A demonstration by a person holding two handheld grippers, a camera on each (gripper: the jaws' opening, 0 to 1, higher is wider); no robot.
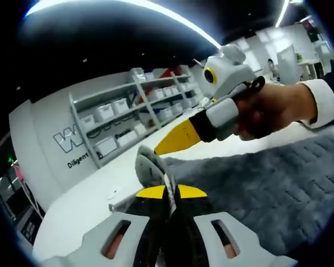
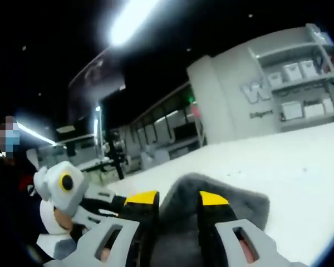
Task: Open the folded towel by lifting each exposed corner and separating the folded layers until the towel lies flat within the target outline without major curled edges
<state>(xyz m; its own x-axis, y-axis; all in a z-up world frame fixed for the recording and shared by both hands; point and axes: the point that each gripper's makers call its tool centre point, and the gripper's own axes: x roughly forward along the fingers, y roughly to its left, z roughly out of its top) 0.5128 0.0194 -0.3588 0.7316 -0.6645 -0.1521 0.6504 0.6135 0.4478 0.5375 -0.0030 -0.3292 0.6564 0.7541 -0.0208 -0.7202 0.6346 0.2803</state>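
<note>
Left gripper (image 1: 166, 193): jaws pressed nearly together, a raised corner of the grey towel (image 1: 267, 183) pinched between the yellow tips. The rest of the towel lies spread on the white table (image 1: 83, 200), running to the right in the left gripper view.

Right gripper (image 2: 178, 200): jaws parted, a fold of towel (image 2: 222, 203) rising between the yellow tips. Whether the tips bear on the cloth cannot be told from the right gripper view.

Step in hand, judged: lifting corners to separate layers.

To do it well: take the top layer only, raise both corners evenly, and draw them apart low over the table so the cloth lands flat without curling. The target outline is not visible, so placement cannot be checked. Grey shelves (image 1: 139, 105) stand far behind.
</note>
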